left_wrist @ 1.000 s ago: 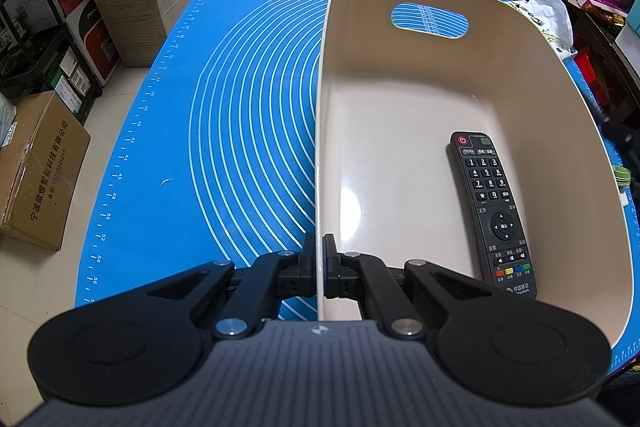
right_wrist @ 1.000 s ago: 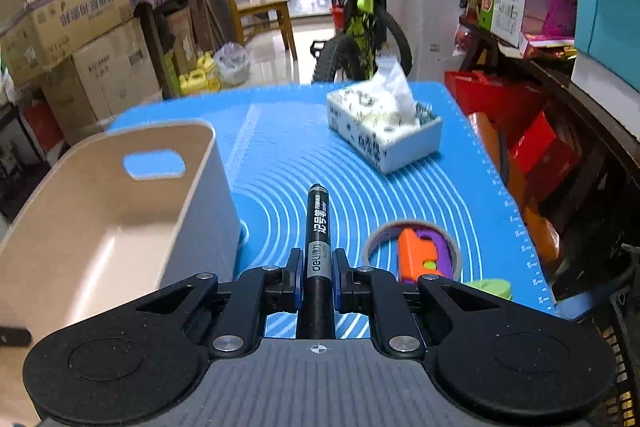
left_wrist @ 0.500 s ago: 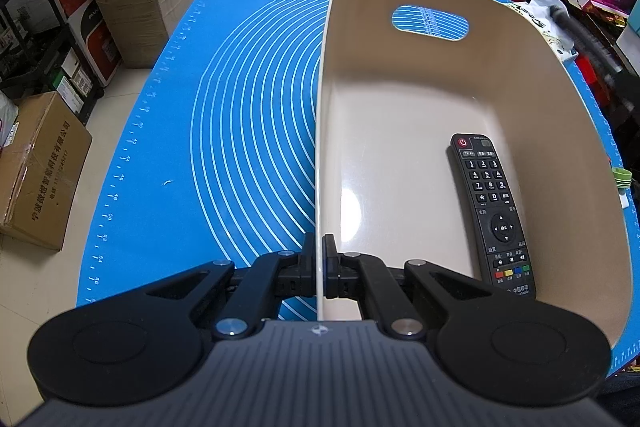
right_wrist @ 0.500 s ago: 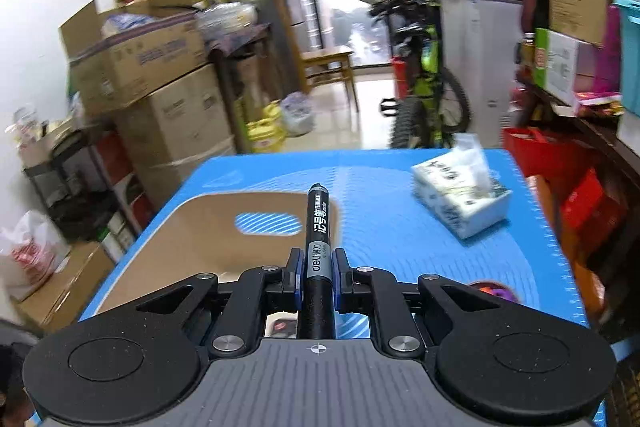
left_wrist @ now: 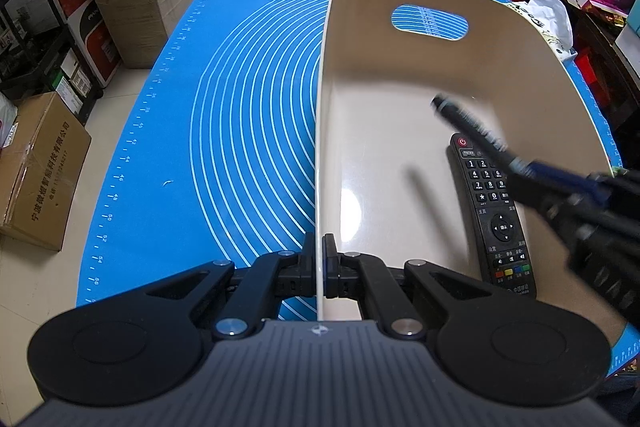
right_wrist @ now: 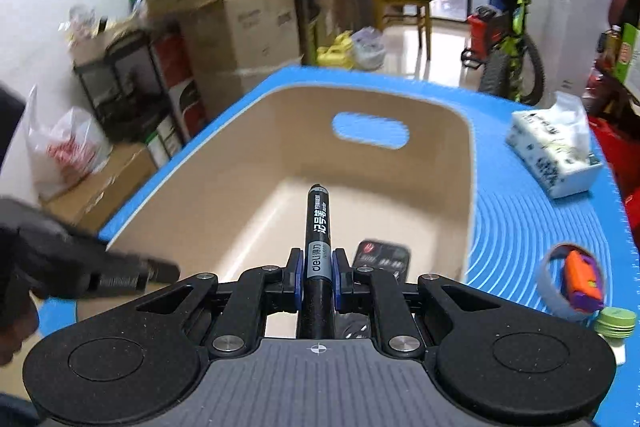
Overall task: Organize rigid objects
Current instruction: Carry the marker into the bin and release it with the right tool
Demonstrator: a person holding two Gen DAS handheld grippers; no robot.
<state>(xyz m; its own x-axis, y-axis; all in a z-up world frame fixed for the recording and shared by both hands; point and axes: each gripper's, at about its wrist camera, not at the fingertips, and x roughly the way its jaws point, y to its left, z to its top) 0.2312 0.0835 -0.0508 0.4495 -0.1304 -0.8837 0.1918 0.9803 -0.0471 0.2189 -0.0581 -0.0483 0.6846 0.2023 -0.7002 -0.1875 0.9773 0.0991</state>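
Observation:
A beige bin [left_wrist: 400, 67] with a handle slot stands on the blue mat [left_wrist: 240, 107]. My left gripper [left_wrist: 319, 247] is shut on the bin's near left wall. A black remote [left_wrist: 494, 215] lies on the bin floor at the right; it also shows in the right wrist view [right_wrist: 382, 257]. My right gripper [right_wrist: 317, 261] is shut on a black marker [right_wrist: 317, 227] and holds it above the bin [right_wrist: 280, 167], tip pointing inward. In the left wrist view the marker [left_wrist: 468, 125] and right gripper [left_wrist: 560, 189] come in blurred from the right.
On the mat right of the bin are a tissue box [right_wrist: 554, 155], a tape roll [right_wrist: 554, 287] around an orange-and-purple toy [right_wrist: 582, 277], and a green cap [right_wrist: 614, 321]. Cardboard boxes [left_wrist: 40, 167] and a bicycle [right_wrist: 508, 39] stand around the table.
My right gripper has swung left with the marker, from over the open mat to above the bin, and now shows in the left wrist view. The left gripper and bin have stayed put.

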